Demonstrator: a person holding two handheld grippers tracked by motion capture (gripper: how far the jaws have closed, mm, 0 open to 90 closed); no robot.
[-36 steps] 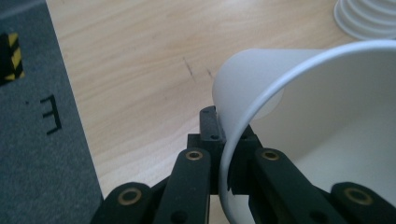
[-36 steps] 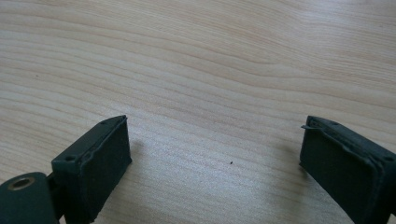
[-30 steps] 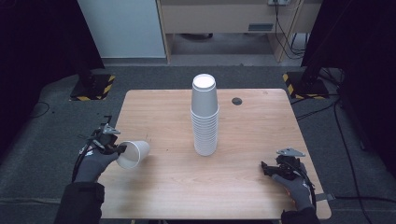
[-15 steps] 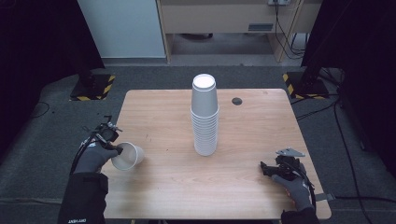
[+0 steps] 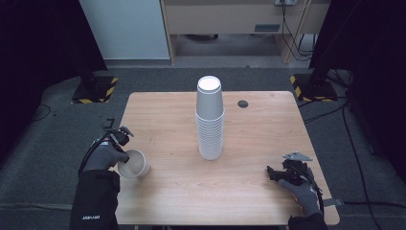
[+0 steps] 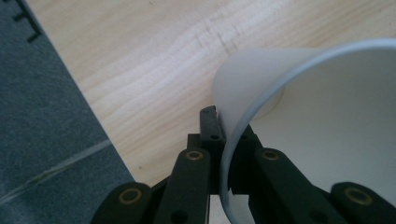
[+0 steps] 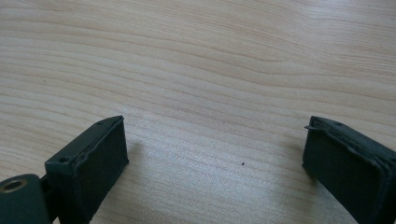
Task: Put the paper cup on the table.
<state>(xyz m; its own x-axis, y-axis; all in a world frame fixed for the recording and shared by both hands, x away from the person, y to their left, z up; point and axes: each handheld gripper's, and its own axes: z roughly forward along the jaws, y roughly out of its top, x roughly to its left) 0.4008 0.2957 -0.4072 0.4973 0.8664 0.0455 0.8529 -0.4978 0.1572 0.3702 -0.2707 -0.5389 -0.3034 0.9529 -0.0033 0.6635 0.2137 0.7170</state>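
Left gripper (image 5: 125, 152) jaws pinch cup (image 5: 133, 164) rim; base hidden.

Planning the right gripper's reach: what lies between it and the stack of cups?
In the high view, bare wooden tabletop lies between the right gripper and the stack of cups.

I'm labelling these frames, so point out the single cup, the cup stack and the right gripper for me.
Cup (image 5: 135, 166): high view, on its side wall.
Cup stack (image 5: 209, 129): high view, mid-height on the stack's wall.
Right gripper (image 7: 215, 156): right gripper view, midway between its spread jaws, over bare table.
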